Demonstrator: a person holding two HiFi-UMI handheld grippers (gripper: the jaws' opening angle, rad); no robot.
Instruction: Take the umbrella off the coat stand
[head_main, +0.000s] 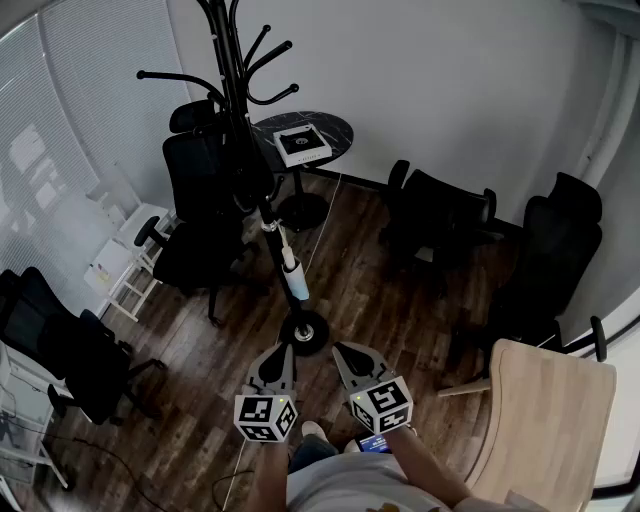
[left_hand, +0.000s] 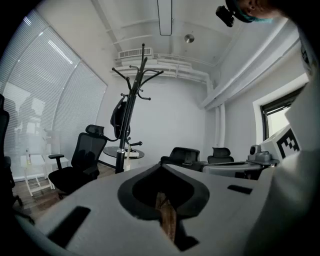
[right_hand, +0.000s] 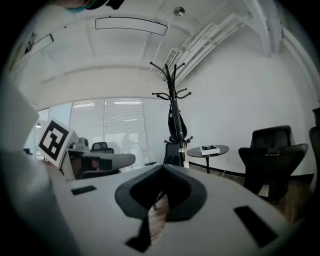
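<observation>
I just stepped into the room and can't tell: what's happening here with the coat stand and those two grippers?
A person stands facing the coat stand, holding the left gripper and the right gripper low in front of them. Both sets of jaws are together and hold nothing. A dark folded item, likely the umbrella, hangs on the stand, well apart from both grippers. Taking it off has not yet begun.

Matt black metal coat stand (head_main: 236, 110), wooden floor (head_main: 370, 300).

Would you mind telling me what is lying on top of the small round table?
One flat white-edged box lies on the round table. The table's left edge is hidden behind the coat stand.
</observation>
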